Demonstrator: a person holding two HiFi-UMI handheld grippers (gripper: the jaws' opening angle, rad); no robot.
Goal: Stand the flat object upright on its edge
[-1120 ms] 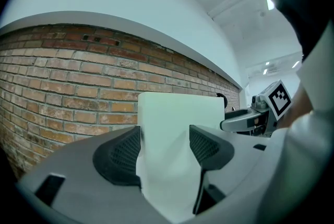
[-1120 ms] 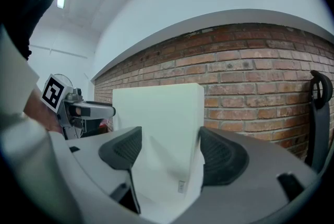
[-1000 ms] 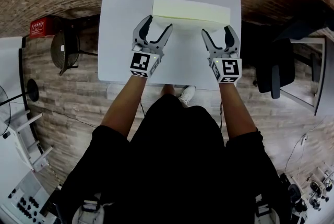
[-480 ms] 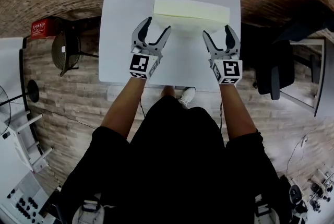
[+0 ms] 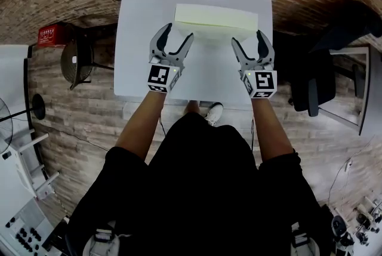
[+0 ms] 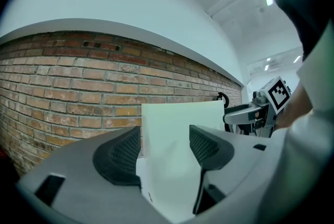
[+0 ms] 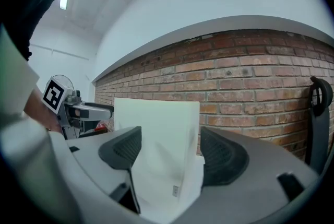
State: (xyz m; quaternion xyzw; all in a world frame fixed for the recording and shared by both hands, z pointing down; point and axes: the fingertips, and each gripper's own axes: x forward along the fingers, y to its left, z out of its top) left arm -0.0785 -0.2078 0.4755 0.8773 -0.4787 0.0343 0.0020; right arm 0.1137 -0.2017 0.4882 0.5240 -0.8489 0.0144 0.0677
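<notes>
A pale cream flat box (image 5: 218, 15) stands upright on its long edge at the far side of the white table (image 5: 137, 40). In the left gripper view the box (image 6: 180, 129) rises as a tall slab just beyond the jaws, and the right gripper view shows the box (image 7: 156, 129) the same way. My left gripper (image 5: 178, 33) is open, a little in front of the box's left end. My right gripper (image 5: 247, 39) is open too, in front of the right end. Neither touches the box. Each gripper view also shows the other gripper: the right one (image 6: 255, 113) and the left one (image 7: 78, 110).
The table's near edge (image 5: 191, 95) lies just behind both grippers. A black chair (image 5: 313, 85) stands to the right of the table. A red case (image 5: 51, 34) and a round dark stand (image 5: 74, 61) are on the floor at the left. A brick wall (image 6: 62, 97) is beyond the table.
Both grippers have drawn back a little from the box toward the table's near edge. The box stays standing on its edge.
</notes>
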